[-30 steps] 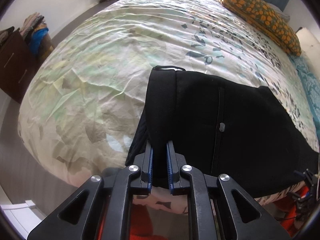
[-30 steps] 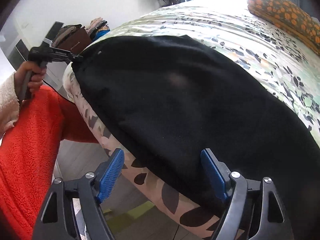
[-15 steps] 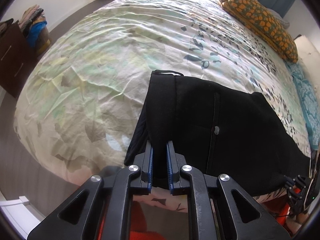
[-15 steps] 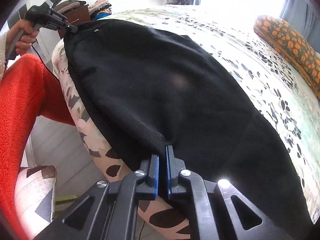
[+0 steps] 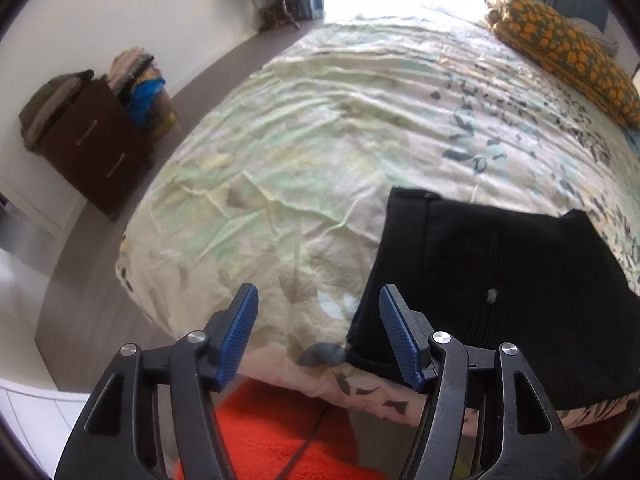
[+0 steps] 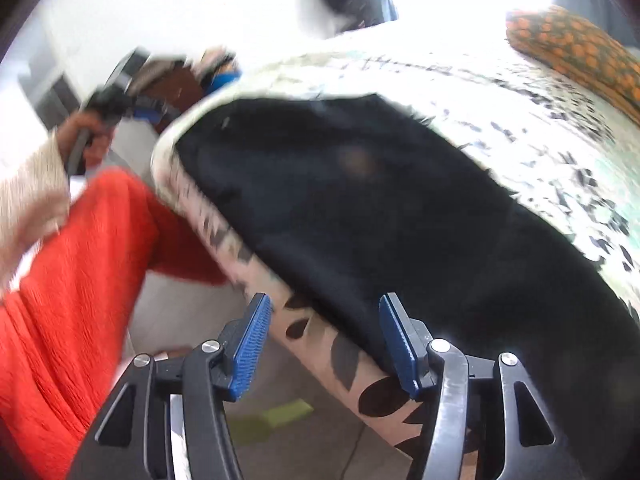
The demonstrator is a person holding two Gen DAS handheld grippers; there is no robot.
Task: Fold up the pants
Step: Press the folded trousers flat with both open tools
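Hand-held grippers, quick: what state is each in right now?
Left hand-held gripper: jaws opening, nothing between them; black pants lie beside it.
Right hand-held gripper: jaws opening, pants edge between them, not gripped.

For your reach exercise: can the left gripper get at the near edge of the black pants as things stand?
Probably yes: the left gripper is opening, nothing between its fingers, and the pants lie uncovered just beside them.

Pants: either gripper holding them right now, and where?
Neither. Left gripper and right gripper jaws are opening, no cloth pinched; pants lie on the bed.
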